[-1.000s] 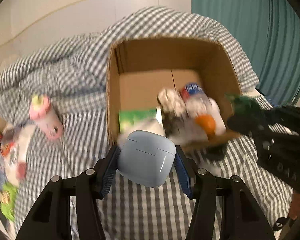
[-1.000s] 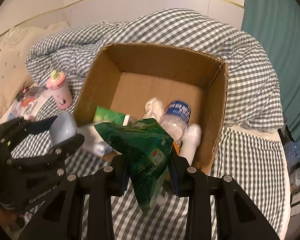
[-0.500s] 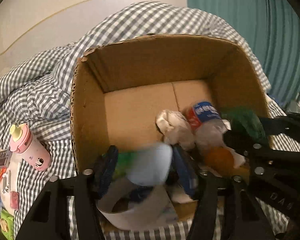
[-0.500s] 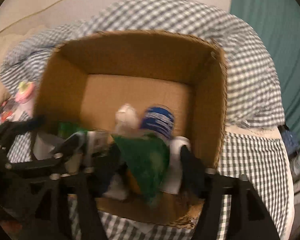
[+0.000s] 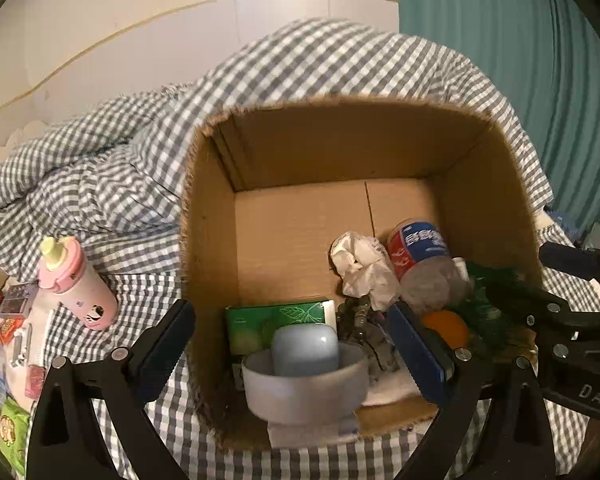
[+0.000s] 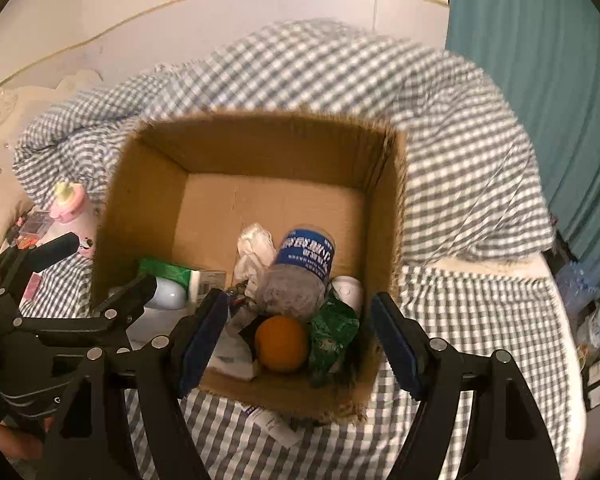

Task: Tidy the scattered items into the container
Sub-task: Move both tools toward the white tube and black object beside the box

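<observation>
Left wrist view shows the left gripper (image 5: 292, 344) fingers opening, empty, above the box (image 5: 208, 264); the pink bottle (image 5: 78, 284) on the bed looks light, rigid, best gripped mid-body.

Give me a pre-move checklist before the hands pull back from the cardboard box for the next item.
1. Blue case released: ok, it lies in the grey bowl, clear of the left gripper, whose fingers are opening.
2. Green packet released: ok, it sits beside the orange, free of the right gripper.
3. Both drops inside the cardboard box: ok.
4. Fingers clear of the box walls: cannot tell.
5. Items left outside: not ok, the pink bottle and small snack packets remain on the checked bedding.
</observation>
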`<state>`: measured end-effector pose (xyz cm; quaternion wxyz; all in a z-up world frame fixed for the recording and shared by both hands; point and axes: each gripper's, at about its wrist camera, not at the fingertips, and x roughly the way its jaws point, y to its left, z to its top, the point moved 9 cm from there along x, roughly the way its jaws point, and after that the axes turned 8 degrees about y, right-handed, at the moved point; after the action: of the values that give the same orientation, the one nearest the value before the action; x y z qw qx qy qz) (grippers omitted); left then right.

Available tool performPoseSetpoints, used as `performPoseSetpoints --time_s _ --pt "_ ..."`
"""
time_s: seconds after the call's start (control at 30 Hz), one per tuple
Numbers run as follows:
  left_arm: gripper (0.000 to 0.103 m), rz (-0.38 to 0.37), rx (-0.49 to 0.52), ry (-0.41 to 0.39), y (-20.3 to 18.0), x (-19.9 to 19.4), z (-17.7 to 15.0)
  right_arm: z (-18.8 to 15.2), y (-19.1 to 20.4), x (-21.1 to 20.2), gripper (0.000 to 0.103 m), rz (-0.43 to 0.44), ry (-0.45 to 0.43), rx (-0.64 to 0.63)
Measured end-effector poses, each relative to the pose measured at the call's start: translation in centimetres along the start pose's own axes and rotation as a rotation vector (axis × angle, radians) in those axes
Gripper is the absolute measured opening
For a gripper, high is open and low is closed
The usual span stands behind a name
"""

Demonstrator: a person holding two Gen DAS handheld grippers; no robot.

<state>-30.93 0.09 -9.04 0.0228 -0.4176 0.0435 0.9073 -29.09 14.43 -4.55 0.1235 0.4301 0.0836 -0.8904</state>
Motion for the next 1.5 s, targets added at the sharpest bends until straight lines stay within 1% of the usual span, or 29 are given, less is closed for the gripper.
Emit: performPoseSetpoints --time_s 0.13,0.23,0.3,0.33,0.43,0.5,0.6,0.73,0.87,0.93,1.03,1.1,1.23,1.3,1.4,1.5 --pt "0.099 0.011 0.004 -0.038 0.2 -3.8 0.3 -0.1 0.4 -3.9 0.073 -0.012 -0.043 -0.019" --pt "0.099 0.023 0.013 -0.073 0.2 -7.3 0.1 -1.0 0.5 -7.4 0.074 -0.031 -0.070 -0.030" --pt "0.103 0.030 0.028 -0.079 0.1 -9.3 -0.5 -1.7 0.3 -9.1 0.075 -0.058 -0.081 -0.028" --pt "0.103 0.035 0.036 -0.080 0.1 -10.2 -0.8 -2.3 0.2 -10.3 0.075 -0.070 -0.091 -0.022" --pt "0.103 0.051 0.065 -0.096 -0.1 -13.1 -2.2 -4.2 0.4 -12.6 0.078 -0.055 -0.113 -0.008" --pt "0.103 0.072 0.075 -0.105 -0.1 -14.6 -3.5 -5.6 0.2 -13.7 0.079 -0.059 -0.112 0.005" --pt "0.103 0.068 0.067 -0.082 0.0 -15.4 -5.7 -8.4 -0.7 -14.5 0.080 -0.069 -0.089 0.026" --pt "0.103 0.031 0.034 -0.004 -0.5 -14.4 -9.5 -12.5 -1.8 -14.1 0.080 -0.056 -0.044 0.071" --pt "0.103 0.000 0.014 0.064 -1.6 -12.5 -12.6 -17.1 -3.5 -11.9 0.080 0.031 0.030 0.200" --pt "0.103 -0.019 -0.017 0.115 -2.1 -10.8 -14.0 -18.9 -4.6 -10.5 0.080 0.026 0.060 0.242" --pt "0.103 -0.033 -0.105 0.190 -2.6 -8.2 -15.5 -20.2 -6.1 -9.0 0.080 0.038 0.088 0.302" --pt "0.103 -0.032 -0.177 0.224 -3.0 -6.3 -16.2 -20.9 -7.3 -8.2 0.080 0.040 0.099 0.333" --pt "0.103 0.016 -0.324 0.284 -3.5 -2.6 -17.0 -21.5 -9.5 -6.3 0.080 0.026 0.121 0.371" --pt "0.103 0.034 -0.387 0.291 -3.7 -0.7 -17.2 -21.8 -10.4 -4.9 0.080 0.038 0.137 0.390" --pt "0.103 0.075 -0.414 0.317 -4.5 2.0 -17.1 -22.4 -11.7 -3.1 0.080 0.038 0.162 0.405" --pt "0.103 0.089 -0.356 0.315 -6.3 4.0 -16.6 -22.8 -12.8 -1.1 0.080 0.048 0.191 0.425"
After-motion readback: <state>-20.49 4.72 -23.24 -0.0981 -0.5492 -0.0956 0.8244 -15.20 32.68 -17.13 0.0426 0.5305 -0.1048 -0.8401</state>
